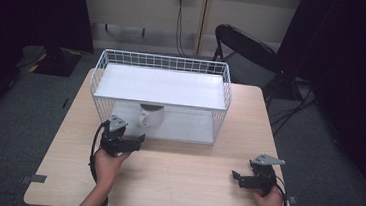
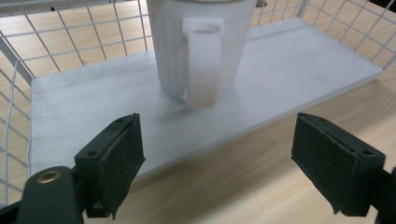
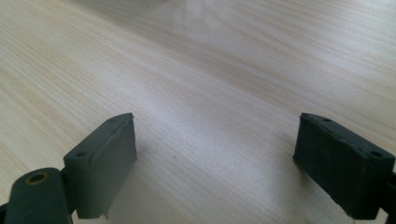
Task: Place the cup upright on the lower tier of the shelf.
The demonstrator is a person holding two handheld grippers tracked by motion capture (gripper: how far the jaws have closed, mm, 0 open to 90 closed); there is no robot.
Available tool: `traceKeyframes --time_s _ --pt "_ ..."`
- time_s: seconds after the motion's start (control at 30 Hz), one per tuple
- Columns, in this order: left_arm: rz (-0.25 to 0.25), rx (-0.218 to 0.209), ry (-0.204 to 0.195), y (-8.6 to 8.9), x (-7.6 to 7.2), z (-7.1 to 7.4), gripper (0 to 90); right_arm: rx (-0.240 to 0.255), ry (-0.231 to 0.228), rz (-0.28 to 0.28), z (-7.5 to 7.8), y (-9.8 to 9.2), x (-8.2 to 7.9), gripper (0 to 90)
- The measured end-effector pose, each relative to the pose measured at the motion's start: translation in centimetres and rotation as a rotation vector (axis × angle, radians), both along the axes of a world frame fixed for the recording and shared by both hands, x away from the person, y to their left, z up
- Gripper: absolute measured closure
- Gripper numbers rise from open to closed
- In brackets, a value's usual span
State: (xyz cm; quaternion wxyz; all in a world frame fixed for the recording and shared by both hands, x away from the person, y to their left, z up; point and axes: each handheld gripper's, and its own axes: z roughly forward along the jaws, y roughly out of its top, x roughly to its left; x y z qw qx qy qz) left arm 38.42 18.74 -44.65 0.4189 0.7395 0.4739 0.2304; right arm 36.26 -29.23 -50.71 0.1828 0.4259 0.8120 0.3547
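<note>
- on the lower white shelf board (image 2: 93, 93) of a white wire-mesh rack (image 1: 163, 61) stands a white ribbed ceramic mug (image 2: 196, 42), upright, near the board's front edge, with its handle facing my left hand-held gripper.
- my left hand-held gripper (image 2: 217, 154) is released: its black pads stand wide apart, just outside the rack's open front, with nothing between them. the mug sits a little beyond the pads, untouched.
- my right hand-held gripper (image 3: 215, 158) is also released and empty, hanging over bare pale wood-grain counter (image 3: 210, 70), well apart from the rack.
- risk as i judge it: the handle sticks out toward me, so any forward drift of the left pads could knock it and spin or tip the mug.
- the upper shelf board (image 1: 160, 86) hangs just above the mug, so lifting the left hand-held gripper carelessly could strike that board or the wire front.
- the mug stands close to the board's front edge; a nudge toward me could slide it off onto the counter.
</note>
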Motion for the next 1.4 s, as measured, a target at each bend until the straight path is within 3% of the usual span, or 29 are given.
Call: traceKeyframes --time_s 0.43,0.83,1.4 --pt "-0.069 -0.037 0.019 1.2 -1.6 0.0 16.0 -0.001 -0.001 -0.002 0.0 0.0 0.0 11.8" --pt "-0.116 -0.033 0.042 2.7 -2.3 -0.1 16.5 -0.001 0.000 -0.003 0.0 0.0 0.0 11.8" --pt "-0.192 -0.066 0.036 4.6 -3.4 0.0 18.0 -0.001 -0.001 -0.002 0.0 0.0 0.0 11.8"
